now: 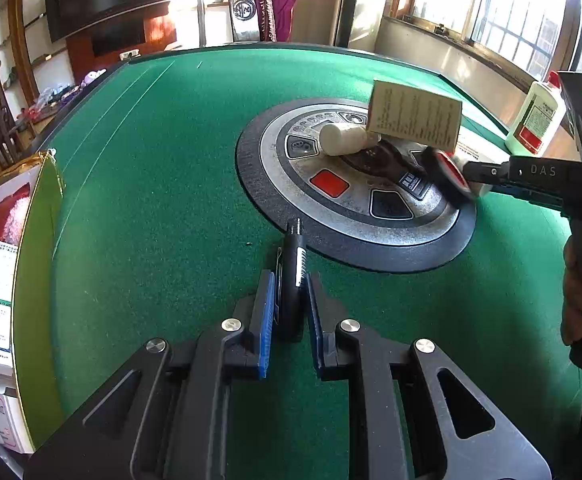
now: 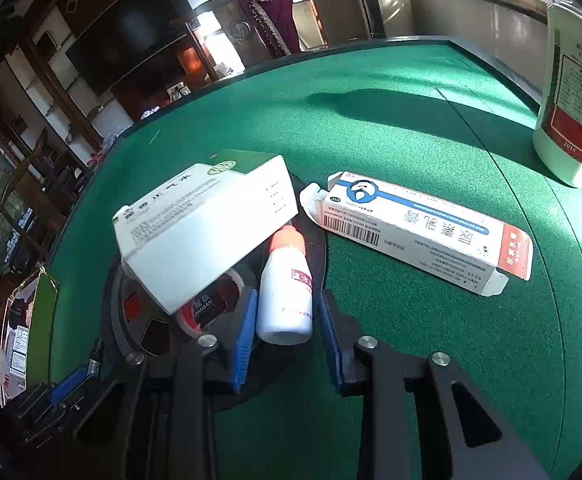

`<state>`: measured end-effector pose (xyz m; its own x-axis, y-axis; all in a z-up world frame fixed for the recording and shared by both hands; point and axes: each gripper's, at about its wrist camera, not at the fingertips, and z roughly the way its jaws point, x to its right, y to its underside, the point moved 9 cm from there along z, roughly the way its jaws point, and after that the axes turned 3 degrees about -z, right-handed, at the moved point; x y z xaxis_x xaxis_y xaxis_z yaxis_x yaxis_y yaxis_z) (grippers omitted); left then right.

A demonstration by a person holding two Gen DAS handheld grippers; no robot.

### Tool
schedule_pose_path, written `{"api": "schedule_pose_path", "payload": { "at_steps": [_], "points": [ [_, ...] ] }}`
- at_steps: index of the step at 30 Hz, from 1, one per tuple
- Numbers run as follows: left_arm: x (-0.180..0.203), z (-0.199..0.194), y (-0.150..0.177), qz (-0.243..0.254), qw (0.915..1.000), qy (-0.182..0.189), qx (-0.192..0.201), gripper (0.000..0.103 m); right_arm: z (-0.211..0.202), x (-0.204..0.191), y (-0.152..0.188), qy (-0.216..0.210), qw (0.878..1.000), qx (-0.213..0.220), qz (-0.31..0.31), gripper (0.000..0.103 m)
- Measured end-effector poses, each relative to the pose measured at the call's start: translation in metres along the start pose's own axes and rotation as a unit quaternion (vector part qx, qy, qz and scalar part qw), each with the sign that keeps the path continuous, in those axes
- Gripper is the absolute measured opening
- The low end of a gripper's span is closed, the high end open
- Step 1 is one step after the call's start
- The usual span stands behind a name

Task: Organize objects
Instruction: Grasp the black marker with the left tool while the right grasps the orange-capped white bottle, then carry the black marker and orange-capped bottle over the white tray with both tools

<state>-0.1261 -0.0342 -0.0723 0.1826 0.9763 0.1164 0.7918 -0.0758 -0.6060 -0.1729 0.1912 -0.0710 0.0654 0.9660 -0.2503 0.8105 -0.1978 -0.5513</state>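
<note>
Green felt table [image 1: 171, 184], round control panel [image 1: 355, 208], sunlit windows [image 1: 523, 28].

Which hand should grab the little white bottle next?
Right. The right gripper has the bottle between its fingers, while the left gripper is full, shut on a black pen.

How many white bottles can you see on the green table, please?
2. A small bottle lies on the central panel beside the tilted box; a large bottle stands near the right edge. Others may be hidden.
</note>
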Motion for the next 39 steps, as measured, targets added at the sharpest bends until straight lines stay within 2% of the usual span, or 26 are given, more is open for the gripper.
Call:
{"api": "schedule_pose_path", "payload": {
  "at_steps": [2, 9, 13, 17, 20, 23, 27, 30, 36, 39],
  "points": [
    [-0.001, 0.001, -0.001, -0.003, 1.0000, 0.001, 0.000, 0.015, 0.003, 0.010, 0.000, 0.034, 0.999, 0.001, -0.010, 0.027],
    [0.002, 0.000, 0.000, 0.001, 1.0000, -0.002, 0.001, 0.014, 0.001, 0.008, -0.001, 0.057, 0.998, 0.018, -0.035, 0.027],
    [-0.001, -0.005, -0.004, -0.017, 0.9997, 0.015, 0.011, 0.014, -0.018, 0.018, 0.000, 0.030, 0.999, 0.030, 0.011, 0.027],
    [0.001, -0.018, -0.010, -0.022, 0.9988, 0.027, 0.036, 0.014, -0.052, 0.015, -0.006, 0.029, 0.997, 0.075, 0.017, 0.026],
    [0.005, -0.024, -0.012, -0.020, 0.9982, 0.032, 0.046, 0.014, -0.072, -0.002, -0.009, 0.024, 0.994, 0.104, 0.004, 0.026],
    [0.004, -0.029, -0.015, -0.016, 0.9980, 0.019, 0.057, 0.014, -0.080, -0.034, -0.005, 0.000, 0.993, 0.116, -0.024, 0.026],
    [-0.001, -0.036, -0.019, -0.008, 0.9966, -0.010, 0.081, 0.014, -0.077, -0.075, 0.008, -0.028, 0.992, 0.111, -0.061, 0.026],
    [-0.005, -0.042, -0.021, -0.009, 0.9953, -0.019, 0.095, 0.014, -0.073, -0.094, 0.017, -0.044, 0.990, 0.107, -0.080, 0.026],
    [-0.013, -0.051, -0.025, -0.002, 0.9902, -0.066, 0.123, 0.015, -0.067, -0.108, 0.024, -0.056, 0.987, 0.105, -0.105, 0.026],
    [-0.017, -0.065, -0.025, -0.002, 0.9847, -0.094, 0.147, 0.015, -0.075, -0.115, 0.025, -0.062, 0.985, 0.115, -0.113, 0.026]
  ]
}}
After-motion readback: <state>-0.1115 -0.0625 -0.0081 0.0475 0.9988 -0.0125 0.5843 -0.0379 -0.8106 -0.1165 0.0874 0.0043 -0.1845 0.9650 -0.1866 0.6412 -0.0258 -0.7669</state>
